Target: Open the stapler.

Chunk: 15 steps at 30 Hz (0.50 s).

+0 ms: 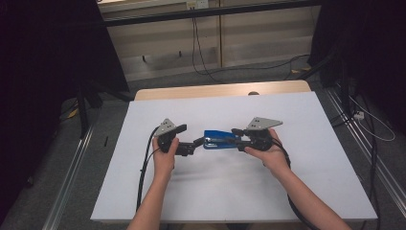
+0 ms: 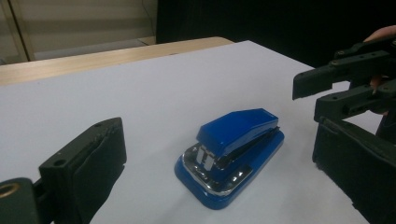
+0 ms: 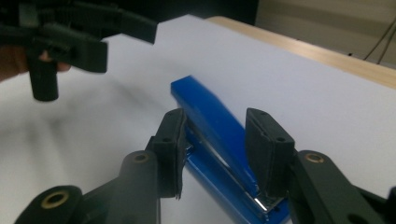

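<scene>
A: Where is the blue stapler [image 1: 220, 140]?
B: On the table [image 1: 306, 191], between both tongs. The right tongs [image 3: 219, 154] straddle its rear, narrowly apart, not yet clamped.
A: And the left tongs [image 2: 224, 186]?
B: Spread wide, short of its front; lifting remains.

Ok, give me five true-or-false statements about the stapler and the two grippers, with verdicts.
1. The stapler is blue. True.
2. The right gripper has its jaws on either side of the stapler's end. True.
3. The left gripper is shut on the stapler. False: its jaws stand wide apart, clear of it.
4. The stapler lies on bare wood. False: it lies on the white sheet.
5. The stapler stands on end. False: it lies flat on its base.
</scene>
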Each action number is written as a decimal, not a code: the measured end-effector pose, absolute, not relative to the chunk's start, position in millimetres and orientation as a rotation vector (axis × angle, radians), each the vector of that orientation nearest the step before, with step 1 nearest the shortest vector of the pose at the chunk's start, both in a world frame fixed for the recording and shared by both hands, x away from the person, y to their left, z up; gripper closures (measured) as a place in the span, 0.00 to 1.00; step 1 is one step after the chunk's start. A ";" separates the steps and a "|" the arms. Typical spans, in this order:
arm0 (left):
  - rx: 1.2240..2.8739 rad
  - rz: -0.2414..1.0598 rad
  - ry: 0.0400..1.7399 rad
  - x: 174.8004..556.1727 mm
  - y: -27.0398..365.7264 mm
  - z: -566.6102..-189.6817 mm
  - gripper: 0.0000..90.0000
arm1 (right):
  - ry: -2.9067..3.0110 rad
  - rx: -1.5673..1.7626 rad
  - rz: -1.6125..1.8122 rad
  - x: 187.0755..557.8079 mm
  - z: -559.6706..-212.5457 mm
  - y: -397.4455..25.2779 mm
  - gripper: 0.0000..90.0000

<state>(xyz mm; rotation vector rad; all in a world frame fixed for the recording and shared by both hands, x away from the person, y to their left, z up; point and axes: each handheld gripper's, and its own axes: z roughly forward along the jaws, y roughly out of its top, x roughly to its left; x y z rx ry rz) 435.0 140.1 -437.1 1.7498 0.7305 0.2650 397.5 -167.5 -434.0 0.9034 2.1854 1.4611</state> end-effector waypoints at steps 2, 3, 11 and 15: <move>1.747 0.275 0.734 436.1 141.4 -436.9 0.03 | 2.214 0.901 1.462 398.7 -435.6 -163.9 0.71; 1.748 0.279 0.735 436.6 142.4 -436.7 0.03 | 2.220 0.912 1.456 399.4 -436.5 -162.2 0.70; 1.773 0.298 0.751 438.0 146.8 -436.9 0.03 | 2.358 0.860 1.462 407.4 -437.4 -148.5 0.93; 1.789 0.294 0.750 437.5 147.1 -437.6 0.03 | 2.404 0.795 1.454 411.2 -437.9 -140.3 1.00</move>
